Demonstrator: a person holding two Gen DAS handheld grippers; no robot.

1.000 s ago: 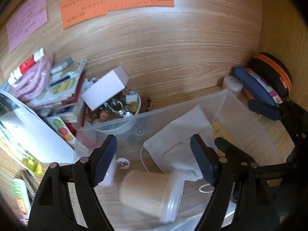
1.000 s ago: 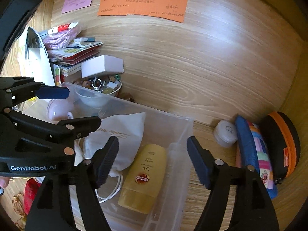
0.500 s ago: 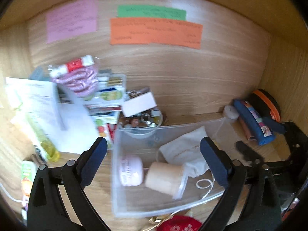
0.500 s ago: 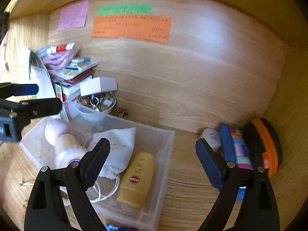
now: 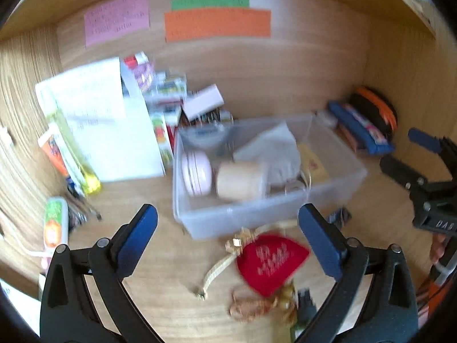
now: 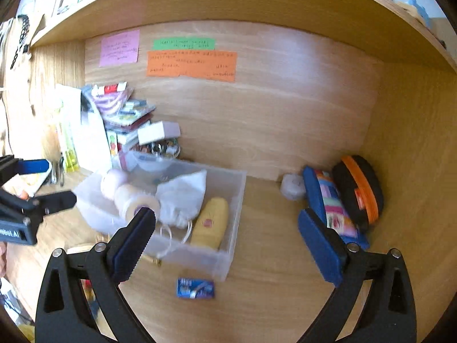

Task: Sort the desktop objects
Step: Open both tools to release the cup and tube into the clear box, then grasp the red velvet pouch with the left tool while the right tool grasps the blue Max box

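A clear plastic bin point(image 5: 257, 217) point(image 6: 234, 217) stands on the wooden desk. It holds a pink jar point(image 5: 197, 173), a beige cup point(image 5: 240, 181) point(image 6: 137, 203), a white drawstring pouch point(image 5: 271, 151) point(image 6: 182, 197) and a yellow tube point(image 6: 212, 223). My left gripper point(image 5: 228, 231) is open and empty, in front of the bin. A red pouch point(image 5: 270, 260) with gold cord lies just before it. My right gripper point(image 6: 227, 238) is open and empty, over the bin's right end. A small blue packet point(image 6: 195, 288) lies below it.
Papers, books and a white box point(image 5: 202, 101) are piled at the back left with a bowl of trinkets point(image 6: 161, 147). A blue pencil case point(image 6: 328, 203), an orange-rimmed black case point(image 6: 360, 188) and a small white jar point(image 6: 291, 185) sit at the right wall. Tubes point(image 5: 55, 223) lie at the left.
Both grippers have pulled back and away from the bin, still open. The red pouch and blue packet in front of the bin have come into view.
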